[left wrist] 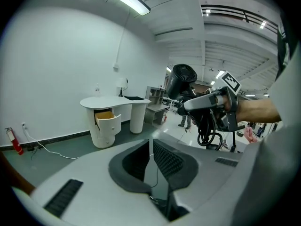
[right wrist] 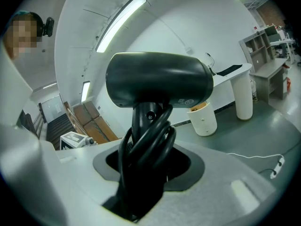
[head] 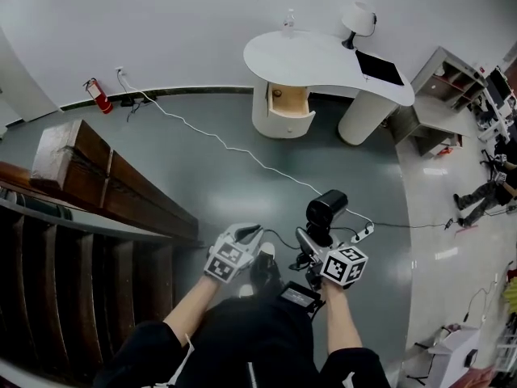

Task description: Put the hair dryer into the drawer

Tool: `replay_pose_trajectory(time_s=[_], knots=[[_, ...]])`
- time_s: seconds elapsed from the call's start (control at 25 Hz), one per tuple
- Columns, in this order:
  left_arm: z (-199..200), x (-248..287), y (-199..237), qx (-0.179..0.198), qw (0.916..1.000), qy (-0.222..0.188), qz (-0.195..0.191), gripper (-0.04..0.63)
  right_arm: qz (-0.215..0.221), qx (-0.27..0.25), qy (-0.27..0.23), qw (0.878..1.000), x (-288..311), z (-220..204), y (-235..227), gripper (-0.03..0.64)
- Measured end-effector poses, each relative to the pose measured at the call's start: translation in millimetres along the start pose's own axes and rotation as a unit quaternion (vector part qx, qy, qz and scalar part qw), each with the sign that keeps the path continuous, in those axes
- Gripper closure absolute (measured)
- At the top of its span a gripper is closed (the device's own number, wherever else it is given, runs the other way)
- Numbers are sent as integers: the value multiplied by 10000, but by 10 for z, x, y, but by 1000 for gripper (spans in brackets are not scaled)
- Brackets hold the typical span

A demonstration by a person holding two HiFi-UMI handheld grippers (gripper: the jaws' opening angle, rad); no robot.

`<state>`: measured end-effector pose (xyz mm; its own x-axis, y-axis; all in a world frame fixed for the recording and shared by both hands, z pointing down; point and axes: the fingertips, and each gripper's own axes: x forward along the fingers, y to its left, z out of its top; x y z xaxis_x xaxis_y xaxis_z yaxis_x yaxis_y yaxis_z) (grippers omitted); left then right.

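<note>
While the open drawer (head: 288, 101) under the white desk (head: 323, 59) lies well ahead across the grey floor (head: 202, 184), its front facing the person, the hair dryer (head: 325, 210) sits in the right gripper (head: 311, 245). Its jaws stand wide, clamped on the handle (right wrist: 141, 121) and the cord (right wrist: 146, 145) wound round it. The handle rises from them and the barrel (right wrist: 157, 81) lies crosswise on top. The left gripper (head: 252, 234) is held just beside, jaws all but together with nothing between. By this showing, the right hand must bring the dryer forward to the drawer, then lay it in.
</note>
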<state>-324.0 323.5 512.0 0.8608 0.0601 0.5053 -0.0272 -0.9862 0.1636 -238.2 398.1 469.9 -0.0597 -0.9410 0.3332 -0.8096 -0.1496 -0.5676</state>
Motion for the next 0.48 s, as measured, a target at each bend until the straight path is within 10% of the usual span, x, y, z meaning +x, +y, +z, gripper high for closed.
replay_pose_trajectory(time_s=[0.48], knots=[[527,624,640,-67,9998,68,151,561,109,-136,294,9994,689,649,-545,434]])
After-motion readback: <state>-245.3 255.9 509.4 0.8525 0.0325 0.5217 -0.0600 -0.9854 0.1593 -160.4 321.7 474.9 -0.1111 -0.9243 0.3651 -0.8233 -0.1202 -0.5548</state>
